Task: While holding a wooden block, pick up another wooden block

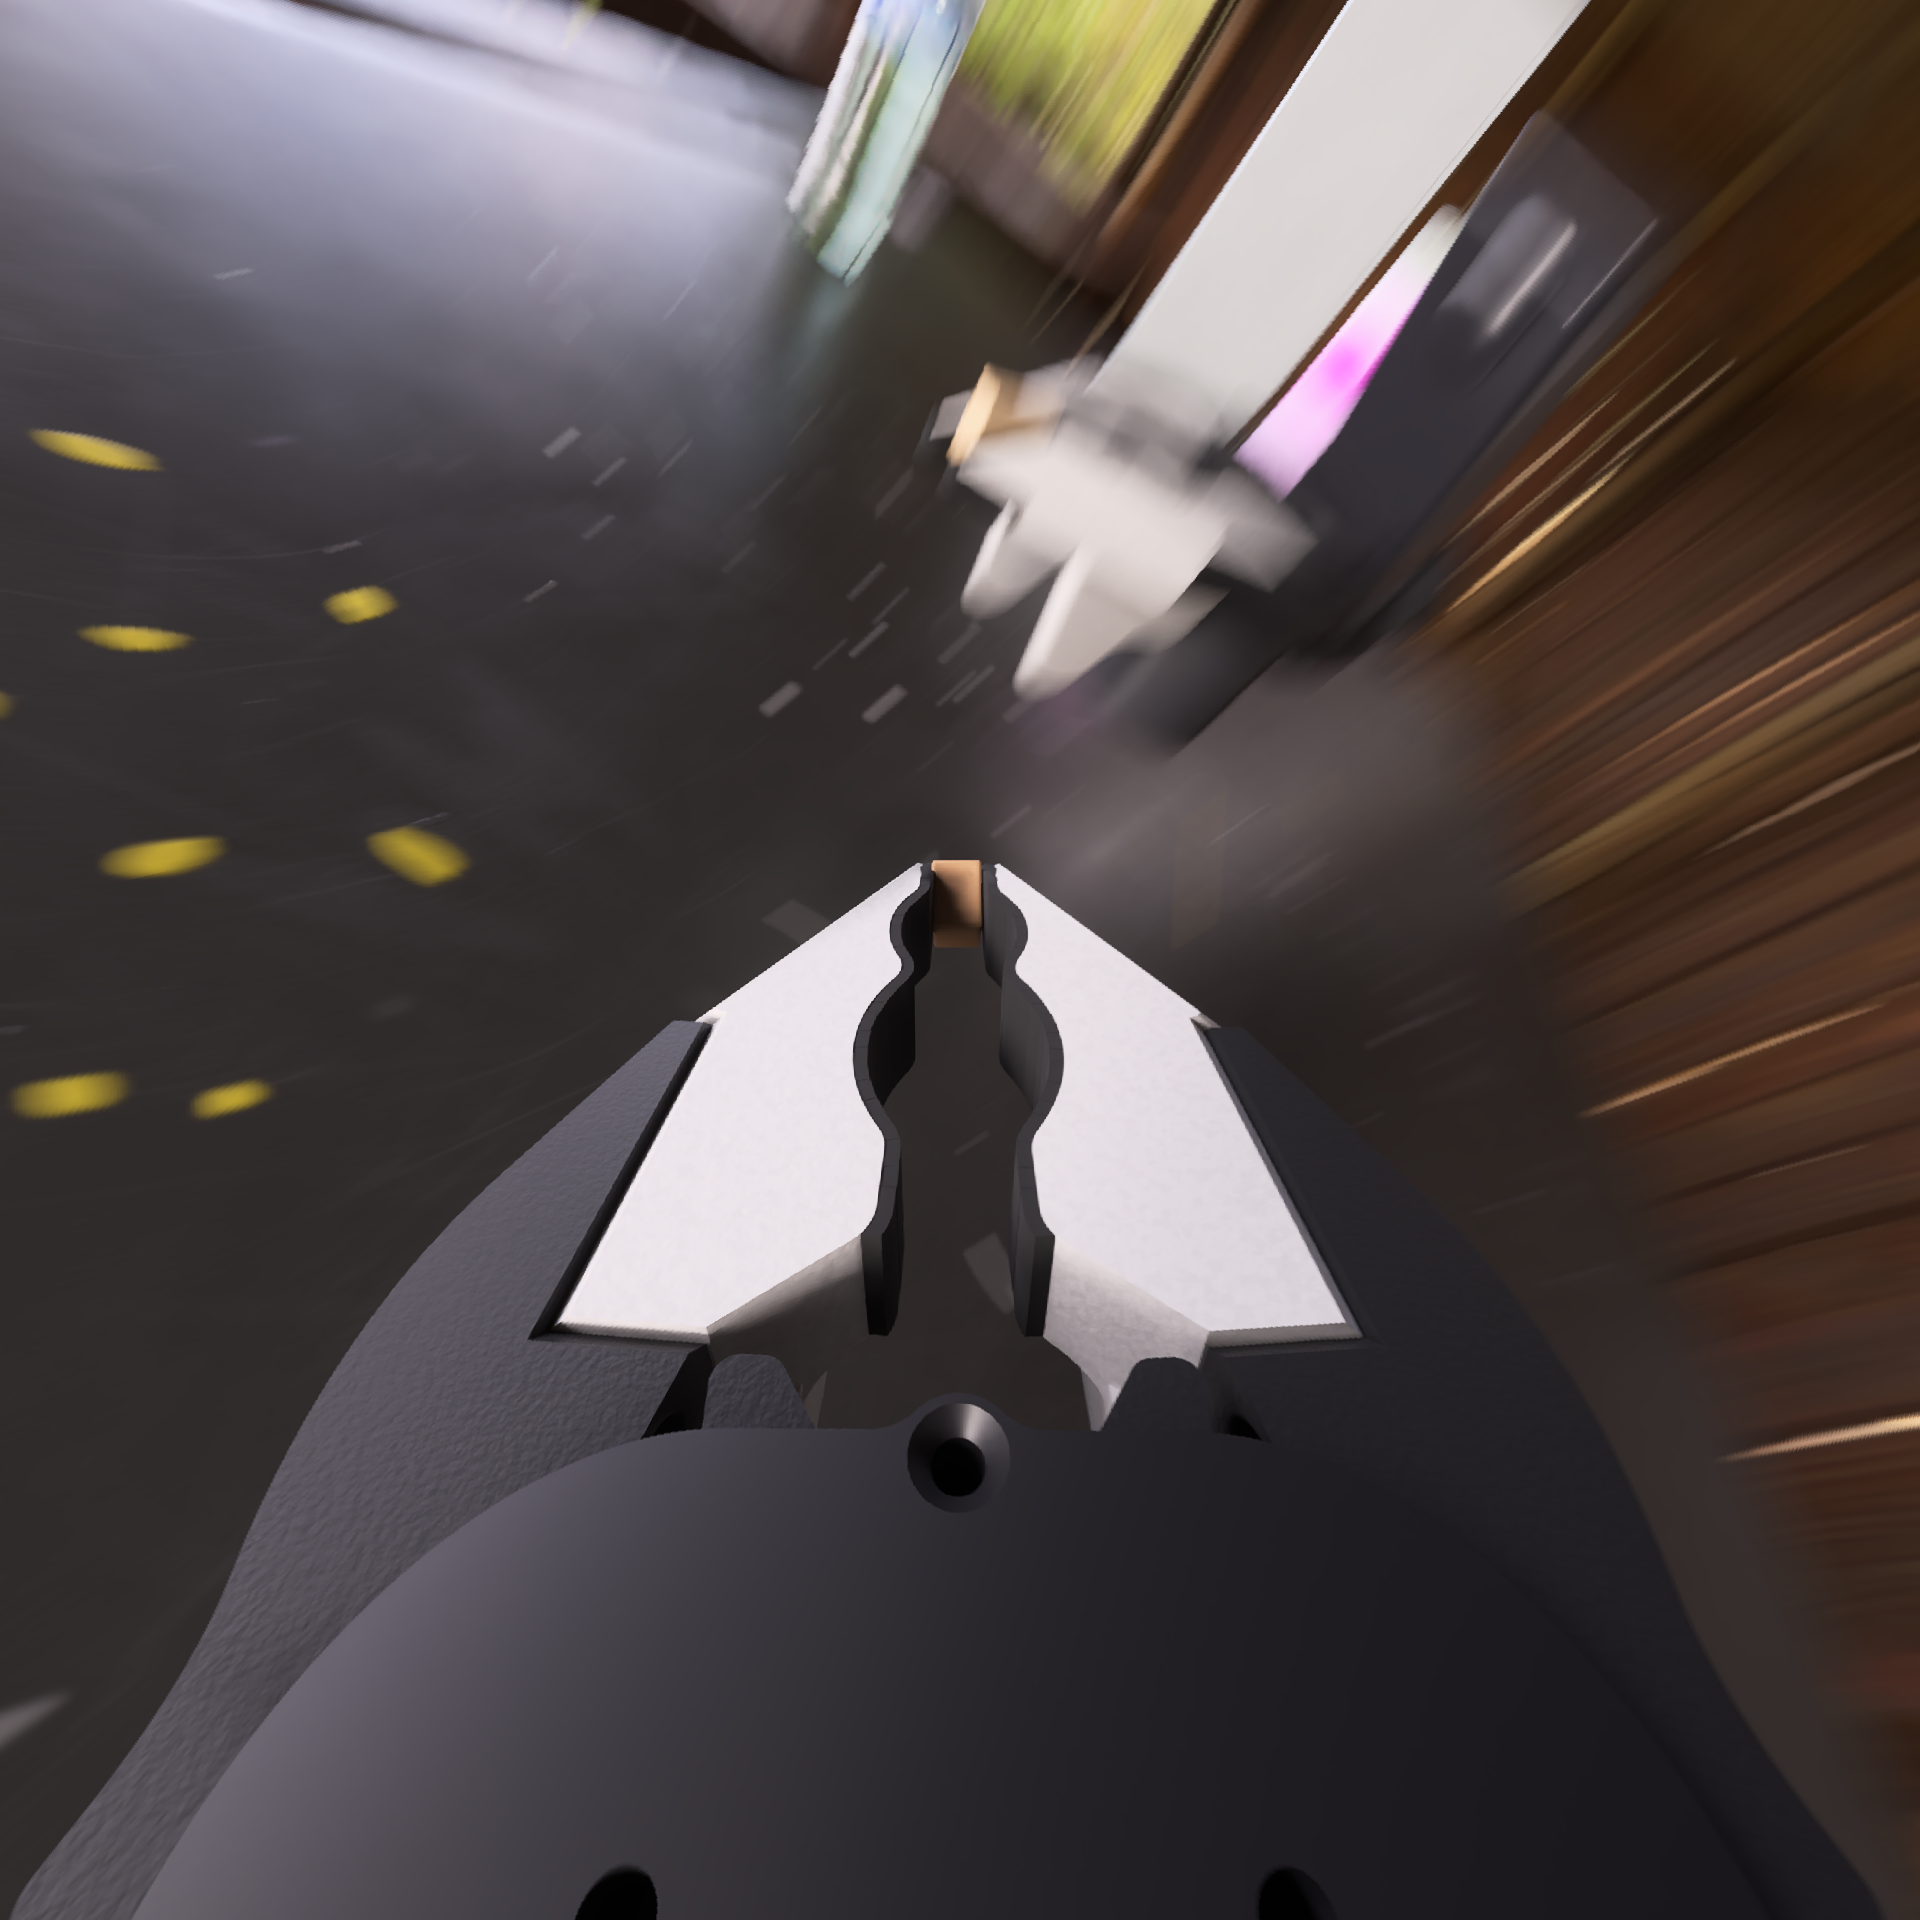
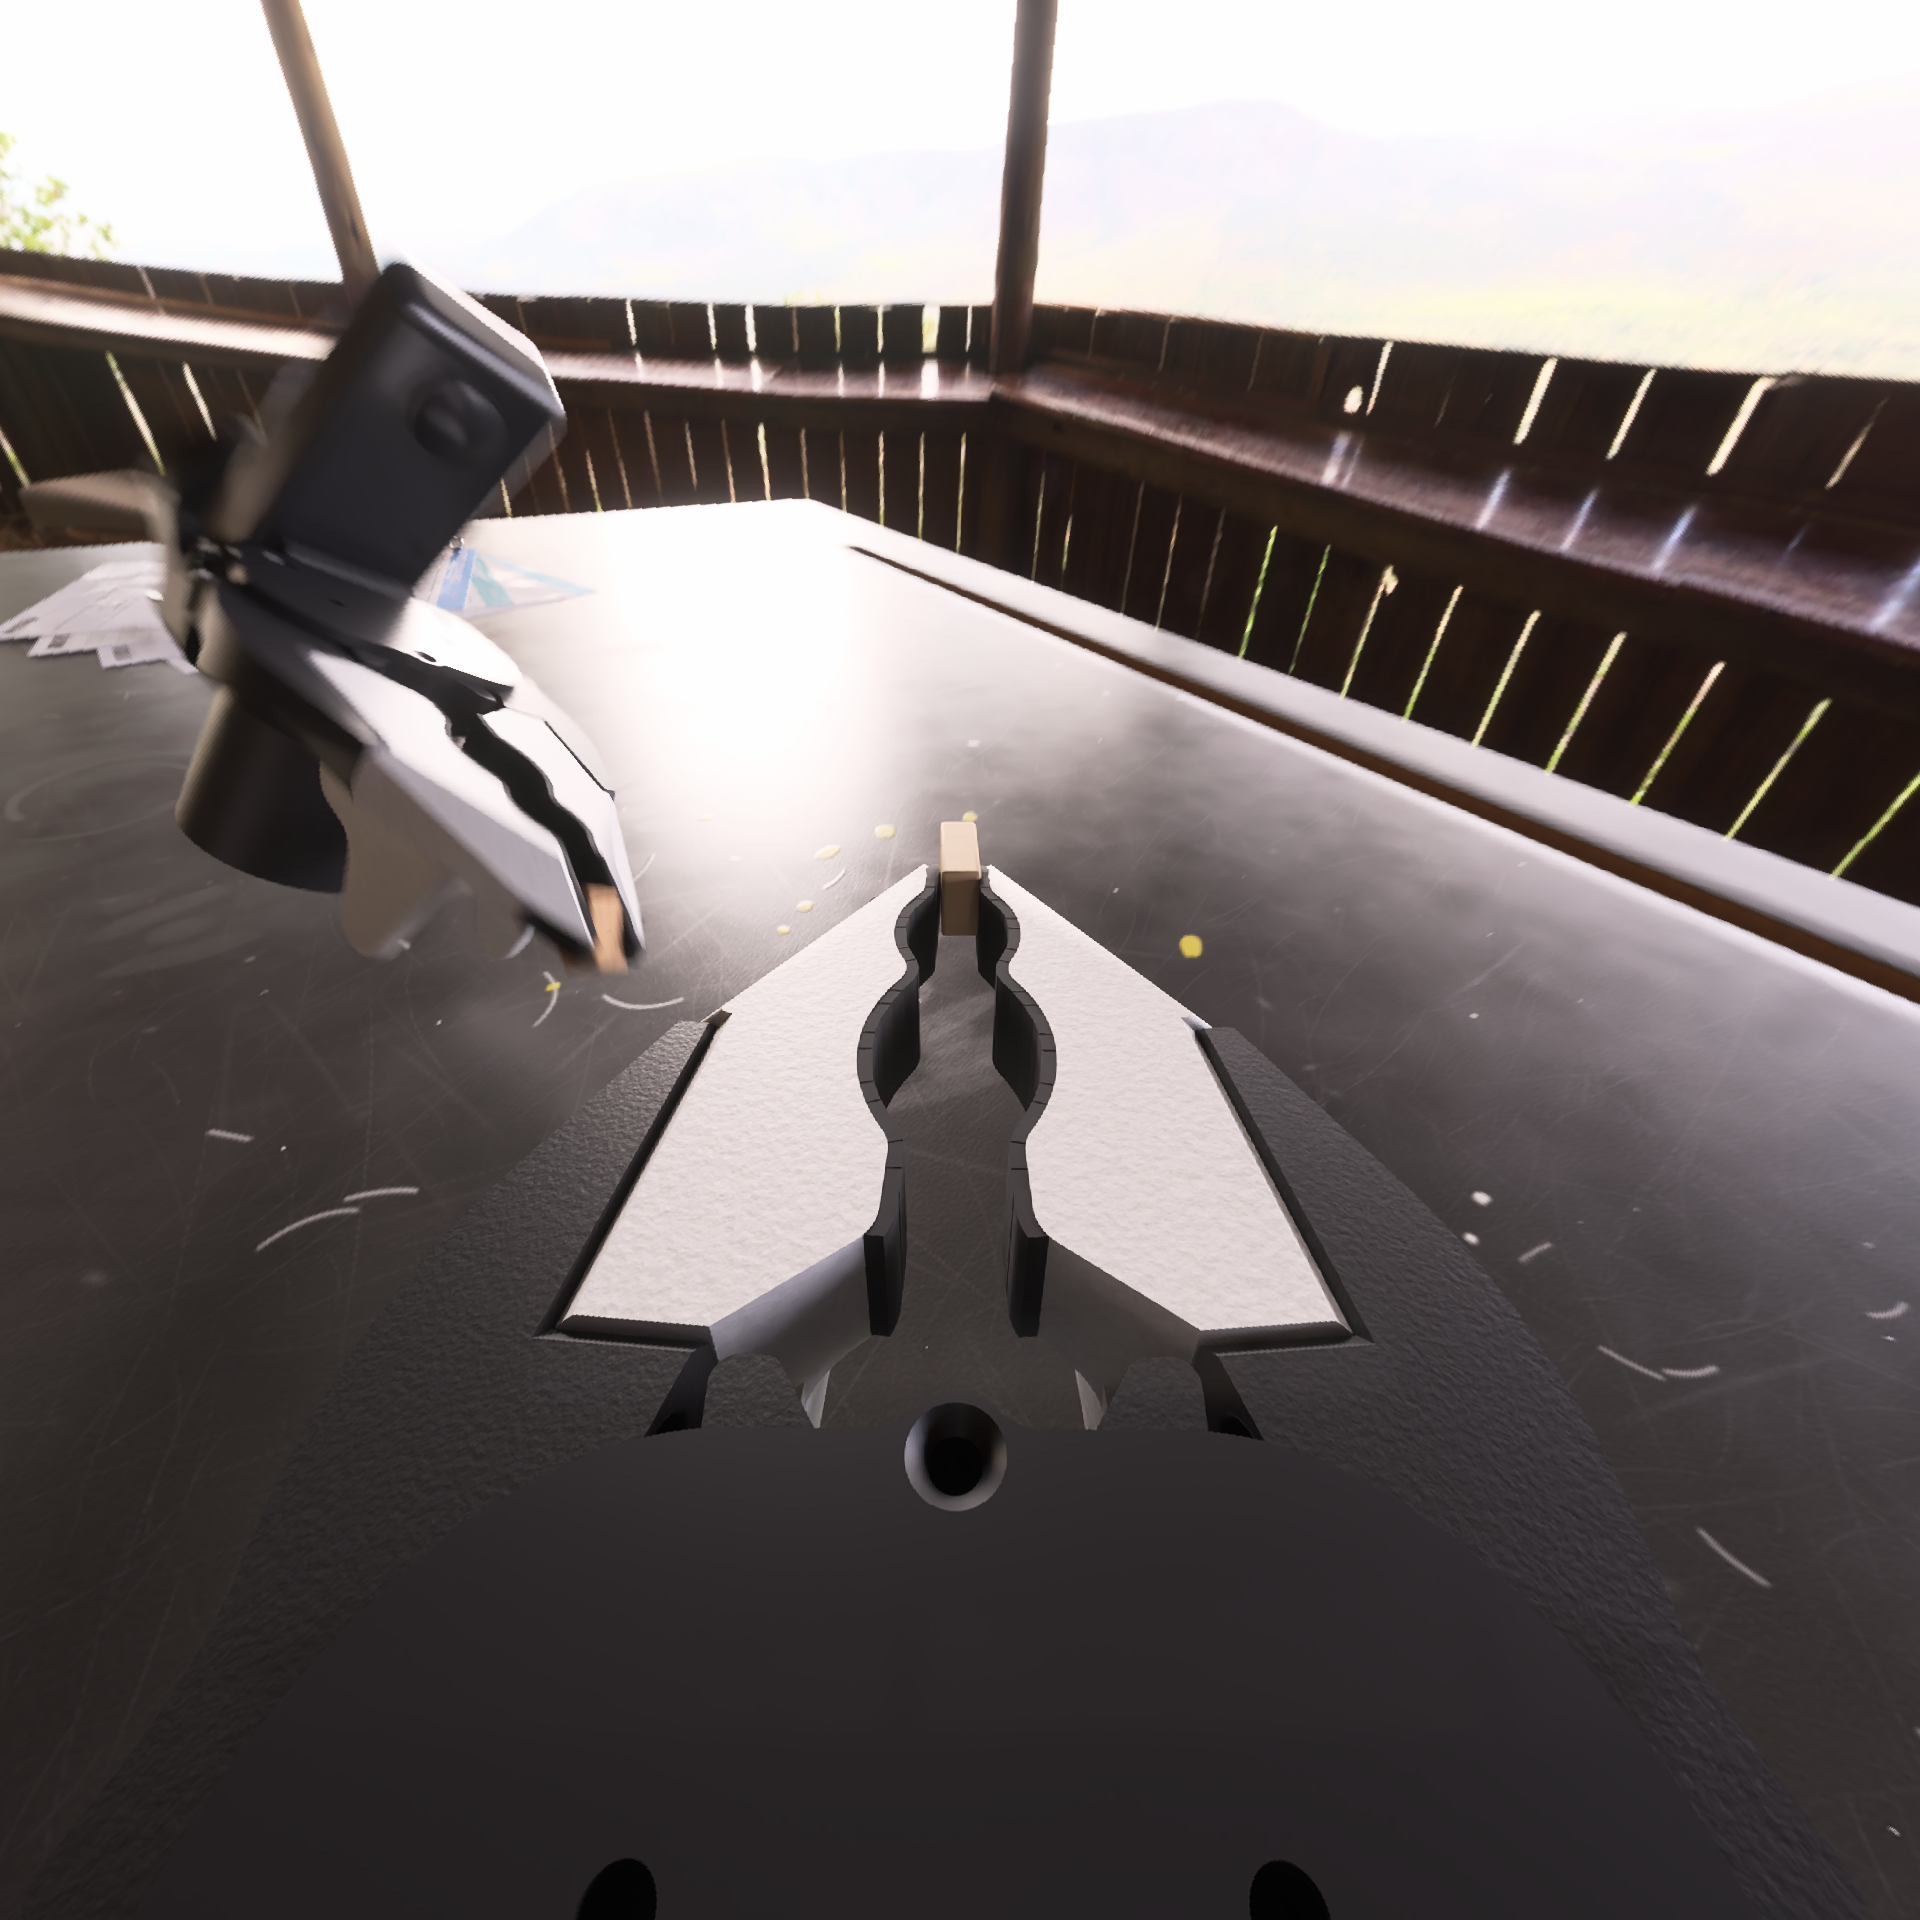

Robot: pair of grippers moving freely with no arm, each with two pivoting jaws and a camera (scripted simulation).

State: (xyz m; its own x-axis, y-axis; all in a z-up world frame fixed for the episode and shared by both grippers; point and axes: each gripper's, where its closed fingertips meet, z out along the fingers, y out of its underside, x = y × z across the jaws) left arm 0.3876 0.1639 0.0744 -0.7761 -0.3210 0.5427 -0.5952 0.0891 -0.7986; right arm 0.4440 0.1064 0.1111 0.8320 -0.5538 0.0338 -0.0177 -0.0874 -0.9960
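Both jobs look done: the left gripper (image 1: 958, 904) pinches a brown wooden block (image 1: 957, 906) at its tips, and the right gripper (image 2: 958, 904) pinches a pale wooden block (image 2: 959, 879) above the dark table (image 2: 1351, 1039).

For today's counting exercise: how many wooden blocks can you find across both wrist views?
2. One wooden block sits between the left gripper's fingertips; a paler wooden block between the right gripper's. None shows on the table.

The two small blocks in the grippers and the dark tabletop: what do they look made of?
Right gripper's block: pale, matte, probably unfinished wood; no grain resolvable. Left gripper's block: warmer tan, matte, likely wood too. Tabletop: dark, smooth, semi-gloss, with bright glare and fine curved scratches; possibly laminate or coated metal, unclear.
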